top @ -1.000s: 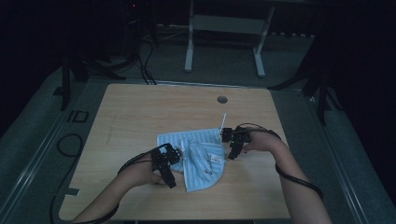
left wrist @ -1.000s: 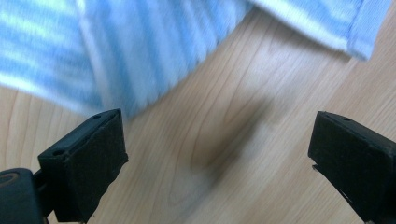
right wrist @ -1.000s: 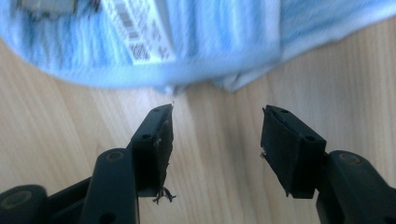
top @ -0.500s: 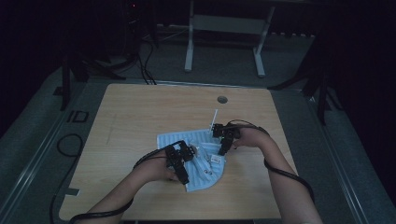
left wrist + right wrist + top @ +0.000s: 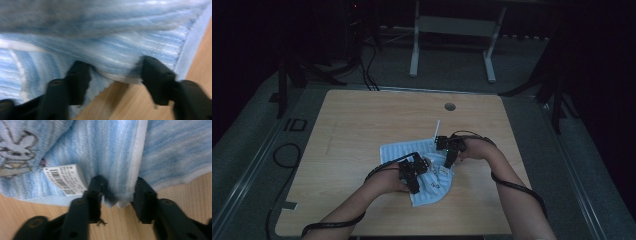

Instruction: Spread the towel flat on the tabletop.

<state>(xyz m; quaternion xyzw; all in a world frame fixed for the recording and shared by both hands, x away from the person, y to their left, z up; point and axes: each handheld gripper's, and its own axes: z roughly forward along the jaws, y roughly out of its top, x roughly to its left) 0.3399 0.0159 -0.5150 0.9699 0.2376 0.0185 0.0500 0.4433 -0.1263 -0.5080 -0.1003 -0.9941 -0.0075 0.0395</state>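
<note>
**Two grippers closing on the edges of a blue towel**

A light blue striped towel (image 5: pixel 419 167) is lying crumpled on the wooden table (image 5: pixel 362 130), on the near half of it and a little right of the middle, well short of the round hole (image 5: pixel 450 106) in the far part of the tabletop.

The left gripper (image 5: pixel 412 175) is sitting at the towel's near left edge. Its jaws have just been closing, and in the left gripper view a fold of the towel (image 5: pixel 117 50) is lying between them with its white hem sagging across the gap; whether the pads are already pressing on the cloth cannot be told, since the picture is blurred.

The right gripper (image 5: pixel 451 154) is working at the towel's far right side. Its jaws have also just been closing, and in the right gripper view they are pinching a hemmed corner of the towel (image 5: pixel 120 170) between the pads. A white barcode label (image 5: pixel 66 179) is lying on the towel just beside one jaw, and a drawn cartoon print (image 5: pixel 15 157) is showing on the cloth beyond the label.
</note>
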